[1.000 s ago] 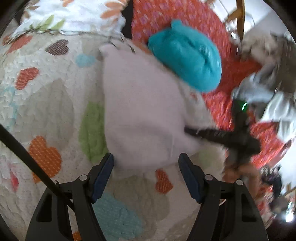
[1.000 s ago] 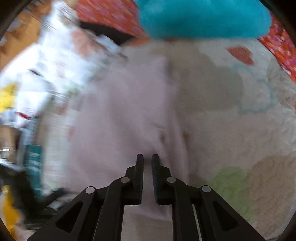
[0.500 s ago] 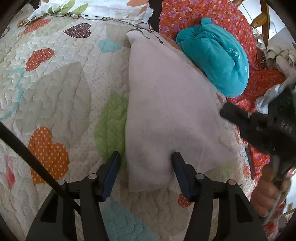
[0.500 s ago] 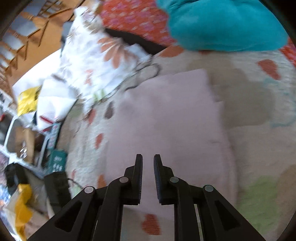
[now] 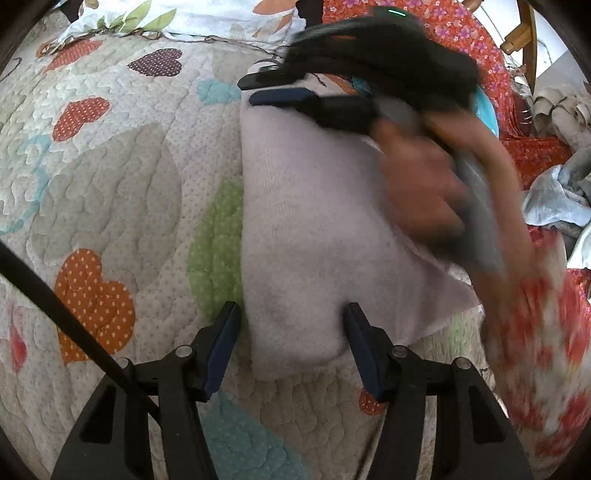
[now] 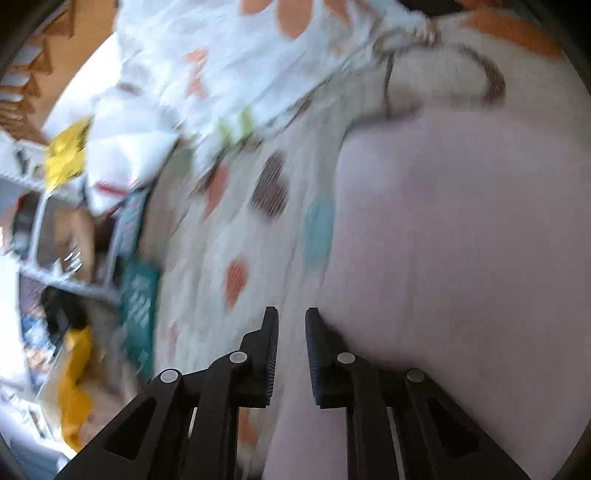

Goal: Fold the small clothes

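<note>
- The pale cloth [image 5: 314, 221] lies folded flat on my heart-print quilt [image 5: 110, 184]; every place below is told from this cloth.
- My left tongs [image 5: 291, 332] sit at the cloth's near edge, jaws partway apart after closing in a little just now.
- Its left pad [image 5: 221, 343] stands just beside the cloth's near left corner, over the green patch [image 5: 214, 258] of the quilt; its right pad [image 5: 362, 347] rests on or just above the cloth's near edge. I cannot tell whether either pad presses the fabric, and the cloth between them is not pinched.
- My right tongs [image 5: 280, 88] reach across the cloth's far end, blurred, with my right hand [image 5: 424, 177] over the cloth's right side.
- In the right wrist view the right tongs [image 6: 291, 354] show jaws nearly together with only a slim gap and nothing between them; the cloth [image 6: 461, 258] spreads just to their right, and the right finger [image 6: 321, 354] lies along its edge.
- A flowered pillow [image 5: 207, 18] lies beyond the cloth's far end.
- Red flowered fabric [image 5: 498, 74] lies past the cloth's right side.
</note>
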{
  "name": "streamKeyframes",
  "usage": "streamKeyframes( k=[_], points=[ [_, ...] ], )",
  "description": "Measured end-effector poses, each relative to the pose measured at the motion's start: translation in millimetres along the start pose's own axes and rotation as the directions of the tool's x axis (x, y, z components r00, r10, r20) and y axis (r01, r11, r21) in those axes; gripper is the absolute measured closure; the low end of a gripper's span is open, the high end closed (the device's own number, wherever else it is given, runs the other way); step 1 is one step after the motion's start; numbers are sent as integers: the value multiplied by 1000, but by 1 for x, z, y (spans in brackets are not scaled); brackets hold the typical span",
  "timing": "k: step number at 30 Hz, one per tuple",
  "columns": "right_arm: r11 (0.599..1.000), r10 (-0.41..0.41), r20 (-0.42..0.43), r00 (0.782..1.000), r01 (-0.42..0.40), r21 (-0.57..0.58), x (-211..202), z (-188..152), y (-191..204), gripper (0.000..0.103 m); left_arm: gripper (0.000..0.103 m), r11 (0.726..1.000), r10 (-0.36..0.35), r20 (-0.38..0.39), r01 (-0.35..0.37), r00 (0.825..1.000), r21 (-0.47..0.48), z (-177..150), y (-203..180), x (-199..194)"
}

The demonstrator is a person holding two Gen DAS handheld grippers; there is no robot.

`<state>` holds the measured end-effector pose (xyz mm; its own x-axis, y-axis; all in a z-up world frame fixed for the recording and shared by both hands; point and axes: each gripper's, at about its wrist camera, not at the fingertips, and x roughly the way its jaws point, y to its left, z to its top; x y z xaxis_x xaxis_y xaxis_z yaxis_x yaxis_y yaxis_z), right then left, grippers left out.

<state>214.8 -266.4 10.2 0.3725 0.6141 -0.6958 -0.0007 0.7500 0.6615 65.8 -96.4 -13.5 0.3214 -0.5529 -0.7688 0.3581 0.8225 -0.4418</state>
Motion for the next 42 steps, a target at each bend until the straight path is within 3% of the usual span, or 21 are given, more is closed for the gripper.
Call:
streamKeyframes(
  k=[3,8,12,16,17,19,20,21,22,25,27,32,35,38,42],
  points=[
    [995,-96,38,995,95,35,11,34,-7,89,46,1000,-6,0,6,1000,5,-2,0,0],
    [986,-122,151,981,102,129,-23,56,-7,78,46,1000,-5,-3,5,1000,10,-5,0,-1],
    [992,-83,170,982,64,112,-69,41,-10,66,45,1000,6,-2,-6,1000,13,-2,-3,0],
    [987,-103,140,985,84,137,-108,-3,-42,52,45,999,26,3,-26,1000,25,-2,-10,0],
    [974,-177,128,976,155,165,-114,-16,-58,52,45,999,28,3,-29,1000,25,-2,-12,0],
    [949,-254,137,957,219,226,-131,-33,-85,59,44,999,31,0,-31,1000,25,-2,-14,0],
    [922,-314,156,936,262,285,-146,-43,-100,59,44,999,34,-1,-34,999,24,-2,-16,0],
    [886,-393,161,905,325,331,-159,-51,-110,52,44,999,35,-3,-35,999,23,-2,-17,0],
    [846,-466,162,870,384,370,-173,-61,-116,52,44,999,36,-8,-35,999,18,-2,-18,-1],
    [881,-405,206,891,319,350,-203,-88,-110,52,44,1000,-5,-21,5,1000,0,-1,-20,-10],
    [903,-397,231,888,332,272,-213,-103,-84,52,44,1000,-23,-1,23,1000,-4,2,-19,-20],
    [964,-264,225,938,250,86,-194,-139,-25,53,39,999,51,80,-51,996,3,7,-18,-43],
    [967,-252,158,955,243,76,-165,-160,-27,54,37,995,104,89,-102,991,-19,8,-8,-48],
    [945,-307,65,949,296,137,-138,-184,-43,54,37,991,132,62,-130,989,-45,5,5,-45],
    [947,-303,76,950,291,137,-149,-209,-44,56,37,988,135,26,-133,990,-85,-1,21,-46]
  ],
)
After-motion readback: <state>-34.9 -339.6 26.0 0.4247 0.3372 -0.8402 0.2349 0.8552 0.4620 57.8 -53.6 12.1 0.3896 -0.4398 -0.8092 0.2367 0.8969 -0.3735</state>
